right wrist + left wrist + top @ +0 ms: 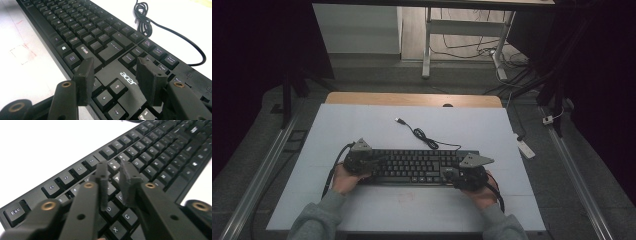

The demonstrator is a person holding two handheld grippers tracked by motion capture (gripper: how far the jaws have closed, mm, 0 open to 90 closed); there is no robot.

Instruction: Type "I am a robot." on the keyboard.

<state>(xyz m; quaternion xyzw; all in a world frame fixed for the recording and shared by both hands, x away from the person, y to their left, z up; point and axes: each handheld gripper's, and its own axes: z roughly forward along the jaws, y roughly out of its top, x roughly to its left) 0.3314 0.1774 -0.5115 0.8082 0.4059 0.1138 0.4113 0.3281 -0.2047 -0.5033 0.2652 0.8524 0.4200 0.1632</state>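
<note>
One keyboard (414, 166) lies under two spread grippers, left gripper (115, 173) and right gripper (117, 75), pinching nothing.

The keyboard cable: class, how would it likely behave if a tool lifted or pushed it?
Probably floppy: the keyboard cable lies in loose curves and a bundled loop on the white table. Likely light, being thin. It would probably drag and uncoil rather than slide as one piece, tethered to the keyboard.

Both forearms reaching in side by side, sleeves grey. Left gripper (371, 162) angled rightward, fingers (102, 173) narrowly parted. Right gripper (451, 174) angled leftward, fingers (85, 75) wide apart, gripping nothing.
</note>
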